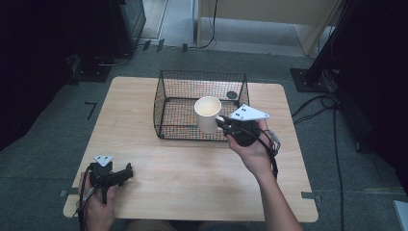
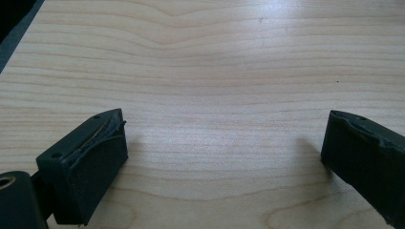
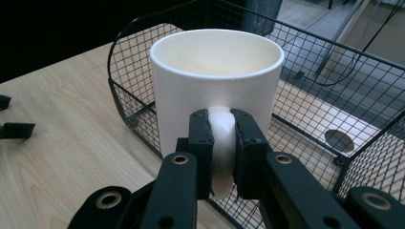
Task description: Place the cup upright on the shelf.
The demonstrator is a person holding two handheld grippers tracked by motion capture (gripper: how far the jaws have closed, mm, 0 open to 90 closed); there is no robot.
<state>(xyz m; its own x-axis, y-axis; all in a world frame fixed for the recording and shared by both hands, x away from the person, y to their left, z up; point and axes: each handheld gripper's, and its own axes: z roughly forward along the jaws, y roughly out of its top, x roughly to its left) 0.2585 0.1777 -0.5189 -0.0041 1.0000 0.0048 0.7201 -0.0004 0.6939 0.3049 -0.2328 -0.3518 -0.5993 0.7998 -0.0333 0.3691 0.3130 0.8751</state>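
Note:
A white mug (image 1: 208, 113) hangs upright over the near side of a black wire basket (image 1: 168, 91). My right gripper (image 1: 224, 122) is shut on the mug's handle; in the right gripper view the two jaws clamp the white handle (image 3: 221, 143) and the mug body (image 3: 215, 86) stands just beyond, with the basket (image 3: 315, 95) behind and below it. My left gripper (image 1: 129, 172) rests low at the table's near left corner, open, its jaws wide apart over bare wood (image 2: 224, 143) with nothing between them.
The light wooden table (image 1: 144, 159) has a round cable hole (image 1: 232, 95) under the basket's far right. Grey carpet surrounds the table, with cables (image 1: 317, 103) on the floor at right and dark stands at both back corners.

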